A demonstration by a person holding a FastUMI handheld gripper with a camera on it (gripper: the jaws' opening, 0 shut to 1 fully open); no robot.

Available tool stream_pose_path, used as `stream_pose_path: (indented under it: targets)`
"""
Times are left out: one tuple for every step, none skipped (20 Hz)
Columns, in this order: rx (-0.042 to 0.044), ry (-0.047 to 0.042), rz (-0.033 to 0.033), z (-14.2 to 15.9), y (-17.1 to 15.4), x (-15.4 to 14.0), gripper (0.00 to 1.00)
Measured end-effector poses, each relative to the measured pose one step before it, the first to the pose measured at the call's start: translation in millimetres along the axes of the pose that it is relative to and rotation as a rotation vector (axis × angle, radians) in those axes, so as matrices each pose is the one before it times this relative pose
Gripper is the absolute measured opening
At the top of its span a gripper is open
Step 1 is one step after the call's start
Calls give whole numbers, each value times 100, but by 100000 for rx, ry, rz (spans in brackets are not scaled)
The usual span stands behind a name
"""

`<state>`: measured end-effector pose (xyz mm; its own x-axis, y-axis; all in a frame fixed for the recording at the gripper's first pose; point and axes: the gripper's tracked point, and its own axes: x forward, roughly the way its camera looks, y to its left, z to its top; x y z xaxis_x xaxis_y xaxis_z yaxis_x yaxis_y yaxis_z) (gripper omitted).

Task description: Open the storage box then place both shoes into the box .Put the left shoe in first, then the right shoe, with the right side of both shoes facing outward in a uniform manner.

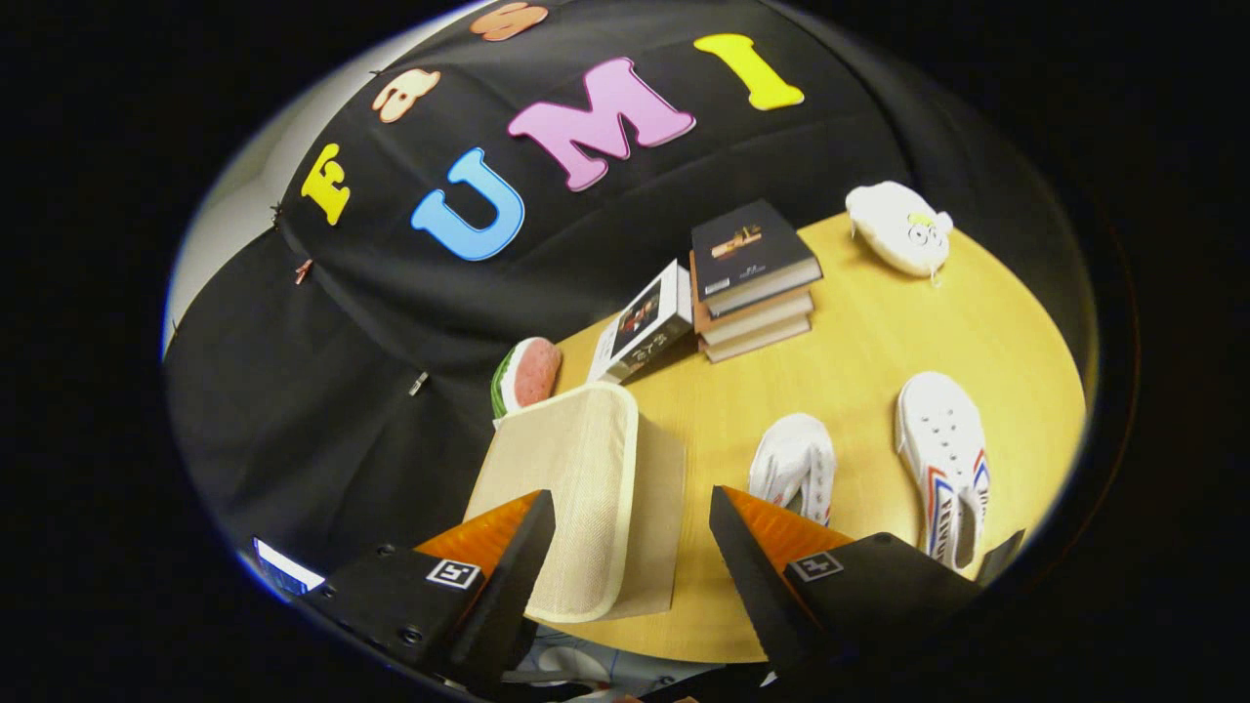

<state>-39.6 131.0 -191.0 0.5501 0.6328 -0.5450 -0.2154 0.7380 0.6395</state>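
One table (pixel 859 381) carries everything we need, and we hold the hand-held gripper (pixel 633 547) above its near edge, fingers spread wide and gripping nothing, so the whole layout stays in sight. Just ahead of the fingers, partly between them, stands the beige storage box (pixel 576 488), its lid apparently still down; we judge opening it comes first. Beyond the box a stack of books (pixel 752 283) sits clear of our path. Beside the right finger lie two white shoes, the farther shoe (pixel 945 459) sole-down, the nearer shoe (pixel 793 464) just beyond the fingertip.
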Motion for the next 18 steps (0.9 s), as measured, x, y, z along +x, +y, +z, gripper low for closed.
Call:
stream_pose_path:
  targets:
    - [2839,4186,2213,-1005,-109,759,98]
    - [3119,4582,2228,-1094,18,712,98]
    - [4041,5274,2763,-1201,26,878,98]
    - [4382,5997,3863,-1220,396,596,98]
    - [2688,5860,2948,-1237,283,570,98]
    - [590,3295,1780,-646,-31,518,98]
    - [-561,2401,1007,-501,-102,662,98]
    - [400,2612,2175,-438,244,330,98]
    - [1631,1748,3099,-208,552,479,98]
    - [2083,1211,2042,-95,321,581,97]
    - [1515,1727,796,-167,196,427,96]
    - [809,1727,534,-169,90,267,95]
    - [669,982,769,-105,182,279,95]
    - [1744,12,755,137,356,-1,86]
    - [1222,947,-192,61,-17,294,76]
    - [743,1183,-909,-328,-181,-99,65]
    - [1974,669,163,252,-144,22,65]
    - [1644,1845,-65,-334,172,-121,63]
